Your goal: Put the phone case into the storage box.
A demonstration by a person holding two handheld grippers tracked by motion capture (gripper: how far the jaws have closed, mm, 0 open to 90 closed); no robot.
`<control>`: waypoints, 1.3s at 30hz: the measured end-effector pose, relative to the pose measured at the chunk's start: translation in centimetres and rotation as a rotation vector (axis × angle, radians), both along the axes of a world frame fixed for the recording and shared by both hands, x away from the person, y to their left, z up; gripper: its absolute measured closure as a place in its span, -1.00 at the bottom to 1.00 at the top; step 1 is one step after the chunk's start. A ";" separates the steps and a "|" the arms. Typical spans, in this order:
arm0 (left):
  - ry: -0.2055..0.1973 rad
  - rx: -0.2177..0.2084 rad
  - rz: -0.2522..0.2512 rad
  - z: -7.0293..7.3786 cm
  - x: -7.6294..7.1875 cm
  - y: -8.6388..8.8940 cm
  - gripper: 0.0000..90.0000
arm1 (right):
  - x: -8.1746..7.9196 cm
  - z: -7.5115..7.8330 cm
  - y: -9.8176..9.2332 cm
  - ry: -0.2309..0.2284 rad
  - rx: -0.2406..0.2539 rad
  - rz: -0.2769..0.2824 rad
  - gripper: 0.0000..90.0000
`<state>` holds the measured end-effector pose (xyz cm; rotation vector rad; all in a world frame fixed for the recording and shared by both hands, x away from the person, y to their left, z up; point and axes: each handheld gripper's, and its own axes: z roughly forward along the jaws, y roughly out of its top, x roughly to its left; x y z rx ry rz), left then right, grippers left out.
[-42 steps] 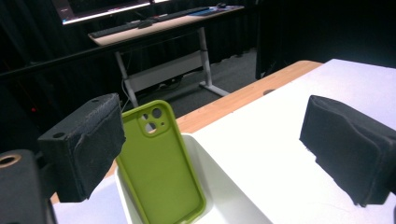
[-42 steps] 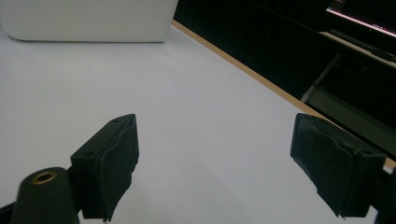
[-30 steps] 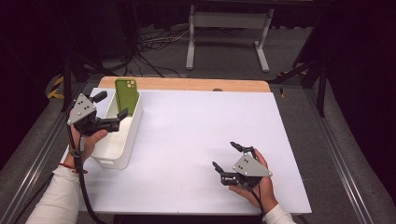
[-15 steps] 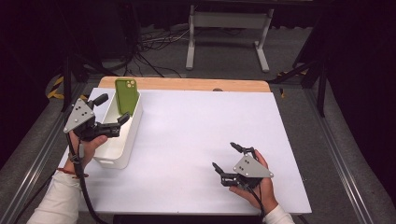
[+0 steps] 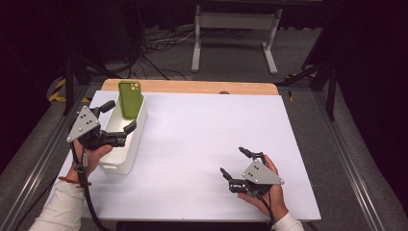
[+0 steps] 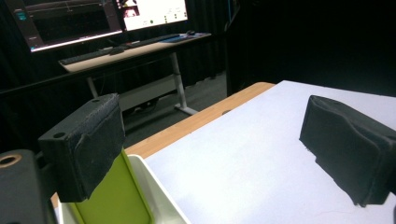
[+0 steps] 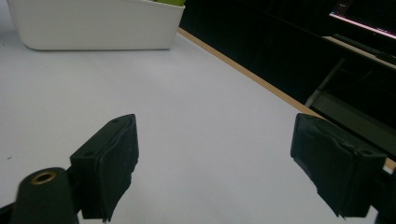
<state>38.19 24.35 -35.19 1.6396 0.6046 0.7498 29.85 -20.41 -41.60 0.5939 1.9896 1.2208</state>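
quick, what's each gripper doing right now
left gripper: open, holding nothing, over the white bin.
right gripper: open, holding nothing, over the table.

Bright, even light from overhead washes the white table (image 5: 202, 144), leaving only faint shadows; beyond it, toward twelve o'clock, the room falls dark. Both gripper views blur their near black pads (image 7: 109, 163).

A plain olive-green phone (image 5: 131, 99) stands in a plain white bin (image 5: 126, 144) near the table's left edge. The table (image 5: 202, 130) is white on top, with a bare light-wood strip along its far edge. Both grippers, left (image 5: 118, 118) and right (image 5: 234, 162), are black with grey plates.
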 end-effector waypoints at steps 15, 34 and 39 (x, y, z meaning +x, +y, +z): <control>-0.021 0.017 -0.040 -0.2 -1.3 -1.1 -0.83 | -0.3 0.3 -0.4 -0.011 0.013 -0.008 -0.63; -0.040 0.018 -0.082 -0.3 -2.7 -2.2 -0.83 | -0.5 0.5 -0.3 -0.017 0.012 -0.003 -0.63; -0.041 0.021 -0.088 -0.4 -3.0 -2.5 -0.83 | -0.6 0.5 -0.4 -0.026 0.012 -0.003 -0.63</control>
